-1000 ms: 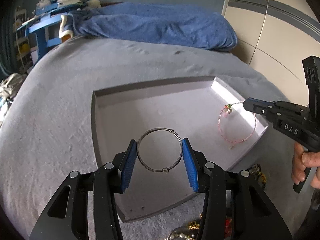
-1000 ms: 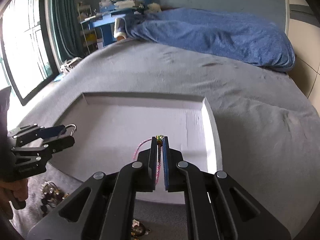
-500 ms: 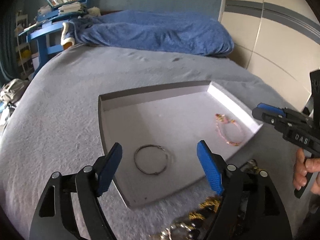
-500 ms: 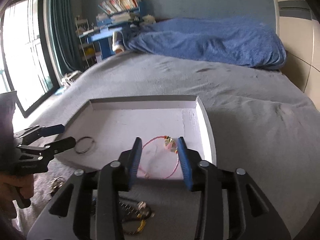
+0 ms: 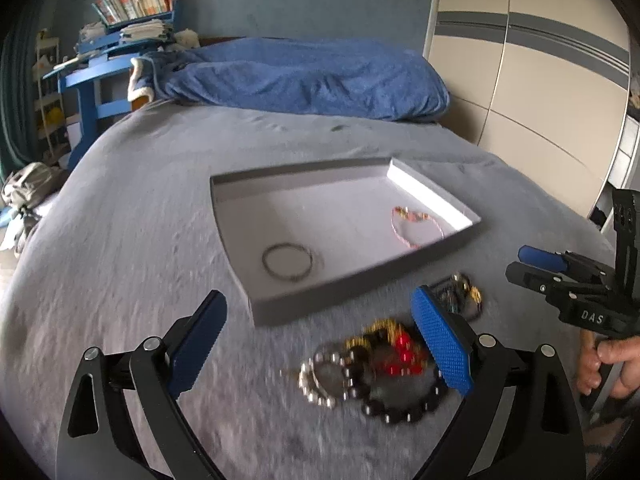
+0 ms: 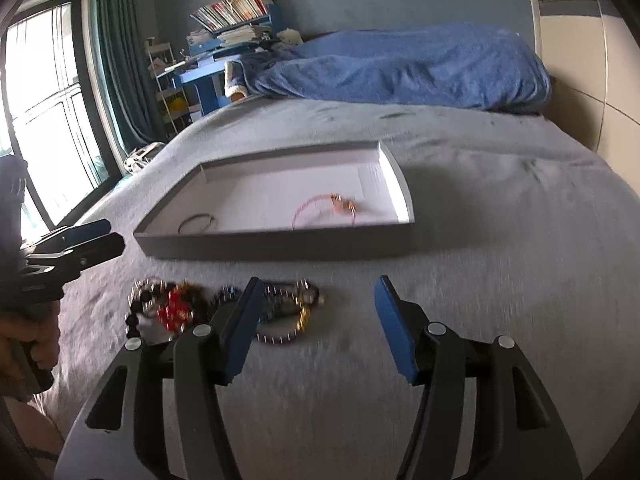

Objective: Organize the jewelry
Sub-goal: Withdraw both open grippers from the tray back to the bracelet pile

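Jewelry in two groups on a grey bedspread (image 6: pixel 500 216). First group, inside a shallow grey tray (image 5: pixel 256 312) with a white floor: a thin dark wire bangle (image 5: pixel 287 261) lying flat near the tray's front left corner, and a pink beaded bracelet (image 5: pixel 416 227) with a small charm cluster, lying flat toward the right wall; the two are well apart. Second group, loose on the bedspread just in front of the tray: a tangled heap (image 5: pixel 376 364) made up of a black bead bracelet, a silver bead bracelet, a gold chain and red beads, blurred in both views; beside it a smaller cluster (image 6: pixel 288 308) with a dark studded band and gold pieces. Left gripper (image 5: pixel 318 342): jaws spread wide, holding nothing, hovering over the bedspread with the heap between and just behind its right blue pad. Right gripper (image 6: pixel 316 326): jaws spread wide, holding nothing, above the bedspread in front of the tray, its left pad over the smaller cluster. Background: rumpled blue blanket (image 5: pixel 304 76) at the head of the bed, blue desk (image 5: pixel 96 80) stacked with books, window with dark green curtain (image 6: pixel 116 60).
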`<state>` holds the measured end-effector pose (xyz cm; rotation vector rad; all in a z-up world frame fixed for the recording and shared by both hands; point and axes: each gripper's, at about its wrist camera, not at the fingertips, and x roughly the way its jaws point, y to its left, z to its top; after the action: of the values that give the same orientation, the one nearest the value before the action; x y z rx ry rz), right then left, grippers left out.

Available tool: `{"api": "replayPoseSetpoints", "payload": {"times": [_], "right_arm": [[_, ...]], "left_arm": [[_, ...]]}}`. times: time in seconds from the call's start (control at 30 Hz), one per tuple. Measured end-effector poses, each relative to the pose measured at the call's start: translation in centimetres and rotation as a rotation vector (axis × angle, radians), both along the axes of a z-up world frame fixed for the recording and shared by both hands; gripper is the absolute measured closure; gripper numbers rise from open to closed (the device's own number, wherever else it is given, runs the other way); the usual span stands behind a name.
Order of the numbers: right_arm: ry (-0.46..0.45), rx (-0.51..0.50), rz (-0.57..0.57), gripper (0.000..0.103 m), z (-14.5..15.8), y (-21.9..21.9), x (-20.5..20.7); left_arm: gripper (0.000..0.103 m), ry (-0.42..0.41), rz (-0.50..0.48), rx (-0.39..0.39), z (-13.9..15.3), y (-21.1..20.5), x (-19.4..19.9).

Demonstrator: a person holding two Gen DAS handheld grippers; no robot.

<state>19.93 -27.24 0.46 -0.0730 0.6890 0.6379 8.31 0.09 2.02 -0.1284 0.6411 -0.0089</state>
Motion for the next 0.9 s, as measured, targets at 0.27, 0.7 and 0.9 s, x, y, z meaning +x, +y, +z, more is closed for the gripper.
{"api": "replayPoseSetpoints", "payload": {"times": [0.27,0.7,0.9], "right_arm": [[0.051,0.006,-0.023,0.039,-1.8,-1.2,-0.9],[0.046,-0.049,0.002,0.034,-2.3,-0.1,-1.2],[0.050,-0.046,-0.007,0.034,-2.4,-0.3,-1.0]], "left_arm": [[0.010,0.049,-0.026,0.020,-2.3,-0.6,-2.0],[0.017,0.102,-0.073,0.014,-3.2,-1.2,-1.3],[0.041,0.101,-0.118,0.004,-3.2,-1.8,-1.4]]}}
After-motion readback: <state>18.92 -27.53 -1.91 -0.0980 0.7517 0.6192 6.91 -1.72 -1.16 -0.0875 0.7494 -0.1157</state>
